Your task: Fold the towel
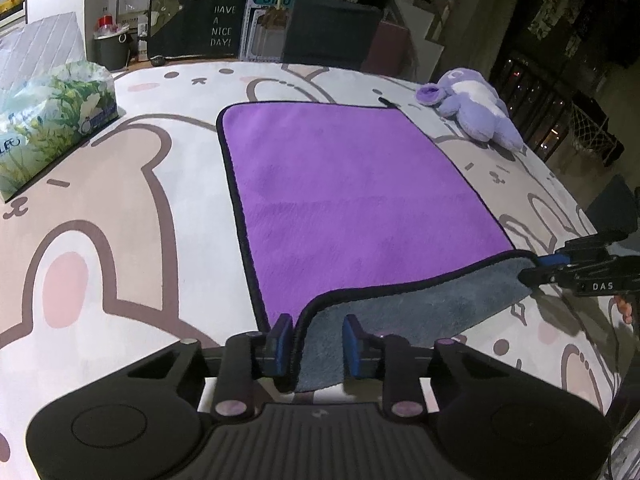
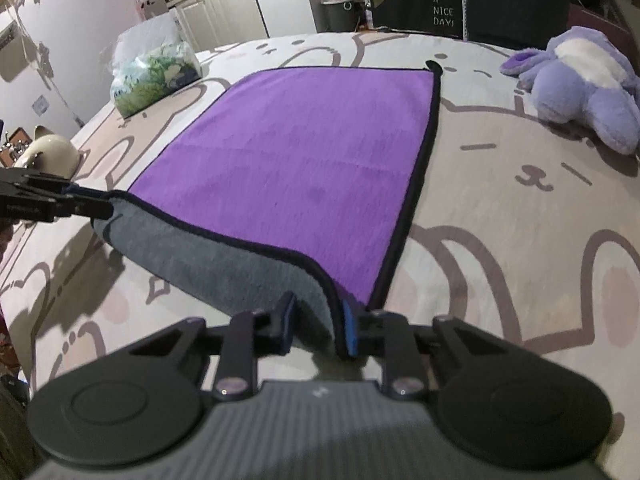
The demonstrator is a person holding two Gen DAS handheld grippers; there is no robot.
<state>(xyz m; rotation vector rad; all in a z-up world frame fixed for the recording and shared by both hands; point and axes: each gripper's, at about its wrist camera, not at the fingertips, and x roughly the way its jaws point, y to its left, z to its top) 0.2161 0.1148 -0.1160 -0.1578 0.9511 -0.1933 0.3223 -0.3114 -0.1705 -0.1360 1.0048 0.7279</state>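
Note:
A purple towel (image 1: 352,184) with a black hem and grey underside lies flat on a bunny-print cover (image 1: 120,208); it also shows in the right wrist view (image 2: 296,160). Its near edge is lifted, grey side showing. My left gripper (image 1: 316,344) is open, with the near left corner hanging between its fingers against the left pad (image 1: 282,342). My right gripper (image 2: 318,326) is open around the near right corner, the hem touching its right pad (image 2: 350,332). Each gripper appears at the other view's side, the right one in the left wrist view (image 1: 540,268) and the left one in the right wrist view (image 2: 100,200).
A purple plush toy (image 1: 476,108) lies at the far right of the cover, also seen in the right wrist view (image 2: 588,80). A tissue pack (image 1: 48,120) sits at the far left. A dark bin (image 1: 112,46) and a "HAVE A NICE DAY" board (image 1: 222,26) stand beyond.

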